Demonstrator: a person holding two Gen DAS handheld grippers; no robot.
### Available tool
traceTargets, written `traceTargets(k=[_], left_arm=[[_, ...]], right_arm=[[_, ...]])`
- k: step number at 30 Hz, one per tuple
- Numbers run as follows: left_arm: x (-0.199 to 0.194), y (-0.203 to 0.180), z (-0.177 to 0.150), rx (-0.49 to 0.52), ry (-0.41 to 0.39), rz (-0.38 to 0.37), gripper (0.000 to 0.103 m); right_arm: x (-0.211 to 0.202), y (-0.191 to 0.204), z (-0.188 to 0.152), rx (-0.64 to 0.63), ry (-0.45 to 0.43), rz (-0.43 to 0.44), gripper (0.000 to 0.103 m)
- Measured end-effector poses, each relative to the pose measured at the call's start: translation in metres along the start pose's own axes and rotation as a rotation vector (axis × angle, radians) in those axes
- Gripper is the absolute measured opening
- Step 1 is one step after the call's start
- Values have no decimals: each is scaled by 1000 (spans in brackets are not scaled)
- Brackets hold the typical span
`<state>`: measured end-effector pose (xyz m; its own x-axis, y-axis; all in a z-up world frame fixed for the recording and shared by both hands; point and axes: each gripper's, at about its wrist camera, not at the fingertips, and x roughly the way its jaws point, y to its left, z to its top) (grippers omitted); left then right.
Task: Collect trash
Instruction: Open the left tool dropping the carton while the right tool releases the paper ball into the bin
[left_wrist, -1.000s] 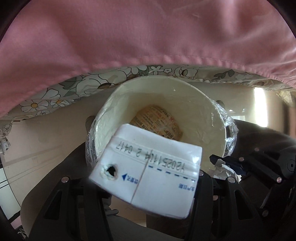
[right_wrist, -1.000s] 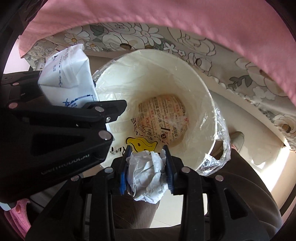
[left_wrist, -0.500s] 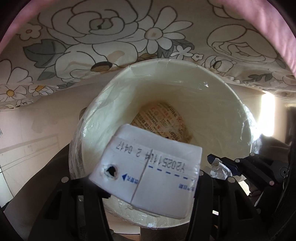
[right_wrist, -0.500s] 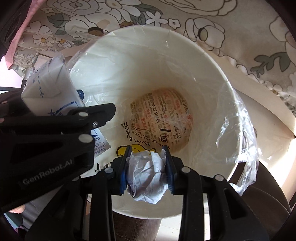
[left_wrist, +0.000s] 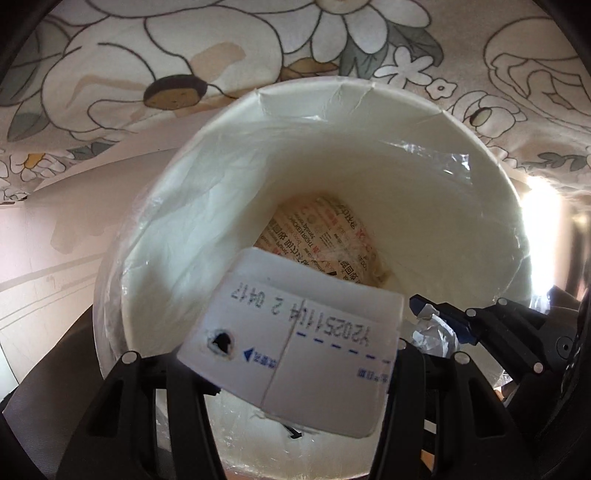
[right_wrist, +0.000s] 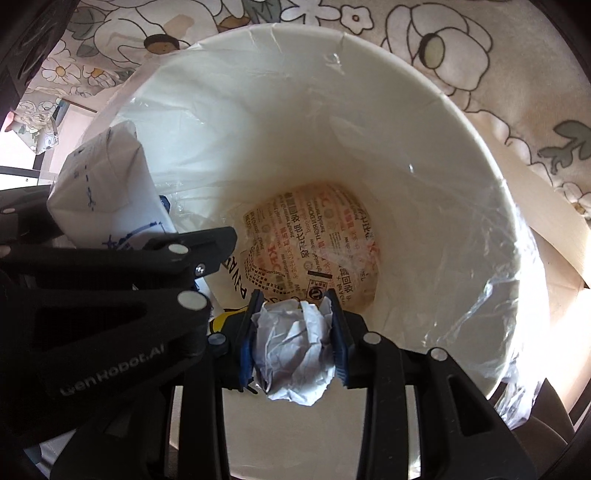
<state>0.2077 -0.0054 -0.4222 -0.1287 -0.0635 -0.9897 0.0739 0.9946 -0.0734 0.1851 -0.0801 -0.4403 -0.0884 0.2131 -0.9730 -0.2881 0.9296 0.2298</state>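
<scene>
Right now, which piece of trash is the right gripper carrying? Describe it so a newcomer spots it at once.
Find the white lined bin under the floral cloth. Over its near rim, the right gripper pinches a crumpled paper ball. Unlike the flat-sided, printed white carton beside it, it is wrinkled and unmarked.

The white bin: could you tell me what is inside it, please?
A clear liner lines the white bin; a printed wrapper lies at the bottom. Whatever is beneath the wrapper is hidden.
</scene>
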Motion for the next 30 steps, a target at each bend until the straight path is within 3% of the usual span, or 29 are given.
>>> traceTargets(k=[2,3,5,24,30], left_arm=[[0,0,0,-1,-1,-1,56],[-1,1,1,-3,2,-3,63],[0,1,1,-6,-4,3,74],[-8,0,-6,16,-17,-10,74],[-29,-9,-15,68,-60,28,79]], right_arm=[[1,0,2,10,1,8,45],[1,0,3,19,7,8,53],[2,-4,2,30,3,8,57],[3,1,3,14,-23,-7,58],[-17,2,-9,-17,-55,-18,58]])
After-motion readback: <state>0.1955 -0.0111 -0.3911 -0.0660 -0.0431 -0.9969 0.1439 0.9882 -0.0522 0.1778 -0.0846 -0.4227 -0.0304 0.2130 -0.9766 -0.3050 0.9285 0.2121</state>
